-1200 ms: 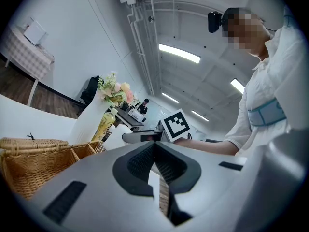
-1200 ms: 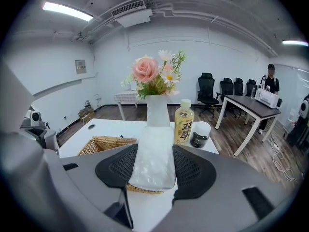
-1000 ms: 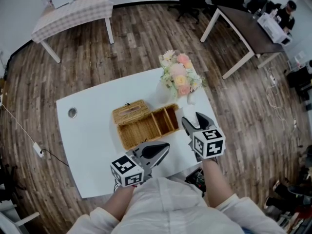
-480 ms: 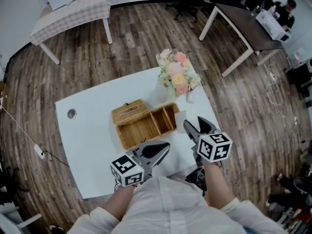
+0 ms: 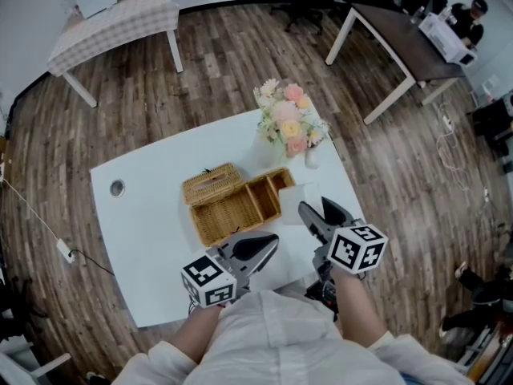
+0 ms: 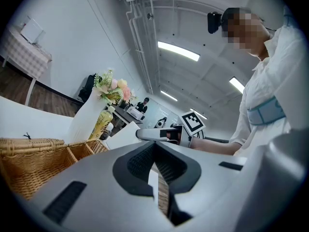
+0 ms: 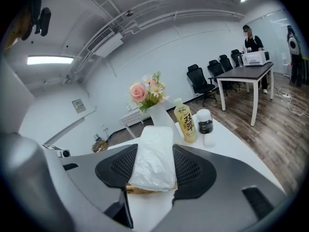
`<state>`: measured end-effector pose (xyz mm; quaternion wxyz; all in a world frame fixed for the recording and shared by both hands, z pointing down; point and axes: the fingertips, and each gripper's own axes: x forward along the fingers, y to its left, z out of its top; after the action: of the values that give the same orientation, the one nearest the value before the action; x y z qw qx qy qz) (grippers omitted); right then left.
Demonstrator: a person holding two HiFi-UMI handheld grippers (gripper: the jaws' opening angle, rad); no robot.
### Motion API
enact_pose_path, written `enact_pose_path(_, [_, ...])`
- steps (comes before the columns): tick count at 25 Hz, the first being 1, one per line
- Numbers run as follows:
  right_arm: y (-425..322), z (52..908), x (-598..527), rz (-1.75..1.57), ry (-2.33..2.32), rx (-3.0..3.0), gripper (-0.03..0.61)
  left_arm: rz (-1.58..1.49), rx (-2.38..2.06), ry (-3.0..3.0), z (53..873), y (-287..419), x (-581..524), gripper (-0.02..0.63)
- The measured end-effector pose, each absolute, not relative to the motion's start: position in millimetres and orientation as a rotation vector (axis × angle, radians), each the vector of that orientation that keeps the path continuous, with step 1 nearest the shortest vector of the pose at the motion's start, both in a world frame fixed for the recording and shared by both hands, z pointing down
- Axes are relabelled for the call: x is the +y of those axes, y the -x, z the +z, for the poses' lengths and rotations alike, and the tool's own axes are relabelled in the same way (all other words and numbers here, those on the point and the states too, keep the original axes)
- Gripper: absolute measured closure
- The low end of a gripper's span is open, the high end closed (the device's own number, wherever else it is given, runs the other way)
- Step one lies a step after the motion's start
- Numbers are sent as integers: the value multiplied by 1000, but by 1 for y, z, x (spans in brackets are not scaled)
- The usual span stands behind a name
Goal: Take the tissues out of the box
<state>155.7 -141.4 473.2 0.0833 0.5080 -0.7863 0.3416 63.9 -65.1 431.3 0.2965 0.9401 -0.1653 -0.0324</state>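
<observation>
An open wicker box [image 5: 232, 212] sits mid-table, its lid [image 5: 212, 184] folded back to the left. My right gripper [image 5: 314, 212] hovers at the box's right end, shut on a white plastic-wrapped tissue pack [image 5: 292, 201]. In the right gripper view the pack [image 7: 153, 156] fills the gap between the two pads, with a strip of wicker [image 7: 140, 190] below it. My left gripper [image 5: 268, 245] rests near the table's front edge, jaws together and nothing in them. The left gripper view shows the box [image 6: 34, 163] and the right gripper [image 6: 145, 134] holding the pack [image 6: 120, 135].
A white vase of flowers [image 5: 284, 127] stands at the table's far right corner, with a yellow drink bottle [image 7: 186, 122] and a small dark jar [image 7: 205, 122] beside it. The white table [image 5: 152, 239] has a round grommet [image 5: 117, 188] at left. Other tables and chairs stand beyond.
My right gripper has rolled and lifted a little with the tissue pack, which now shows more plainly at the box's right end. The left gripper has stayed put.
</observation>
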Motion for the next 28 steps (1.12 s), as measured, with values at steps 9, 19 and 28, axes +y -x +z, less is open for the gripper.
enact_pose_path(9, [-142,465,-135,1116,-1489,-2411,334,-85,-435,-2501,432,-65,-63,614])
enact_pose_path(19, [-127,452,-134,1228,-1455,-2499,334,-88,-431,-2500,432,-65,-65,614])
enact_pose_path(28, [-122,444,-135,1391,-1420,-2564,334,-88,-427,-2500,432,-66,-63,613])
